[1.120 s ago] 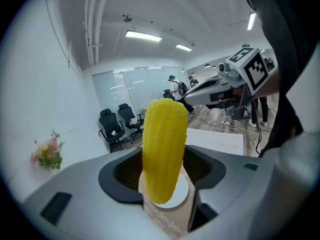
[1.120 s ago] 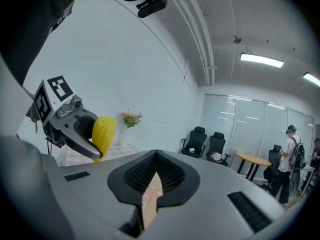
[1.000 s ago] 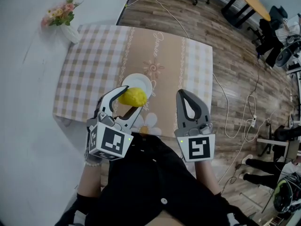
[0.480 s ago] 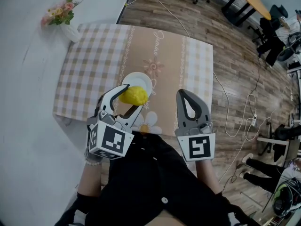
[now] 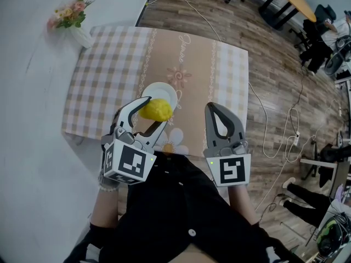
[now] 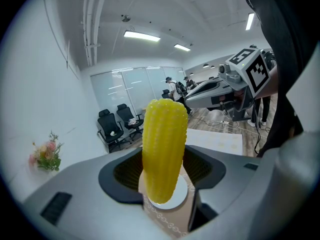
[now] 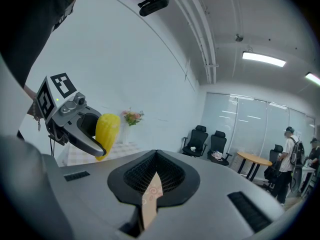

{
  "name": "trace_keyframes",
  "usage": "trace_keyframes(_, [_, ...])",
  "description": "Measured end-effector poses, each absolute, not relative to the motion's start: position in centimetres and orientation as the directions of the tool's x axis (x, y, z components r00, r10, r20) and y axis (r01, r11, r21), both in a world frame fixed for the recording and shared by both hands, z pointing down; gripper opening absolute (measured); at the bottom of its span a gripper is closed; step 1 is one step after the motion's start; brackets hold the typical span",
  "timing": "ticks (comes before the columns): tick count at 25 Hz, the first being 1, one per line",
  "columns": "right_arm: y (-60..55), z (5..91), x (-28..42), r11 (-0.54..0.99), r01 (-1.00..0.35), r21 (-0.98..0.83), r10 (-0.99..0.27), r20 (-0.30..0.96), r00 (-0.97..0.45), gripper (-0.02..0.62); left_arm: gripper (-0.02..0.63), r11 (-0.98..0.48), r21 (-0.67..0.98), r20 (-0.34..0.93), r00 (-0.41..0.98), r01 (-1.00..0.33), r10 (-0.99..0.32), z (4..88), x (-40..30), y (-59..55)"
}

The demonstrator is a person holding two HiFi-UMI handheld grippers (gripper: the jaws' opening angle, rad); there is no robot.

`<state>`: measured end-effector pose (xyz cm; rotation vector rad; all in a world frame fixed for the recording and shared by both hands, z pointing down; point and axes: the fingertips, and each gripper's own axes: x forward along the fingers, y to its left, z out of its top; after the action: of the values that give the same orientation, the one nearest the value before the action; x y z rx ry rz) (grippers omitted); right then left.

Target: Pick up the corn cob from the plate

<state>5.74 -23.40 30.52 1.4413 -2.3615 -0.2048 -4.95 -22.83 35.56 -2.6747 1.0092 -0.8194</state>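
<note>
The yellow corn cob [image 5: 155, 109] stands upright between the jaws of my left gripper [image 5: 153, 113], which is shut on it and holds it in the air above the white plate [image 5: 166, 92]. In the left gripper view the cob [image 6: 164, 149] fills the gap between the pads, and the plate [image 6: 179, 199] shows bare below it. My right gripper [image 5: 215, 108] hovers to the right over the table's near edge, shut and holding nothing; only a thin slit shows between its jaws [image 7: 151, 178]. From the right gripper view the cob [image 7: 106, 129] is seen at the left.
The plate lies near the front of a checked and beige tablecloth [image 5: 109, 75]. A vase of flowers [image 5: 74, 21] stands at the far left corner by the white wall. Cables [image 5: 274, 130] trail over the wooden floor at the right, with office chairs and a table further back.
</note>
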Motion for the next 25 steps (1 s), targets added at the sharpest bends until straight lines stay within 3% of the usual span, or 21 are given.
trace_keyframes(25, [-23.57,31.18,5.39,0.479,-0.823,0.305,-0.874,0.253,-0.415,0.04,0.259,-0.752,-0.344,0.442,0.609,-0.562,-0.658,35.83,-5.38,-23.18])
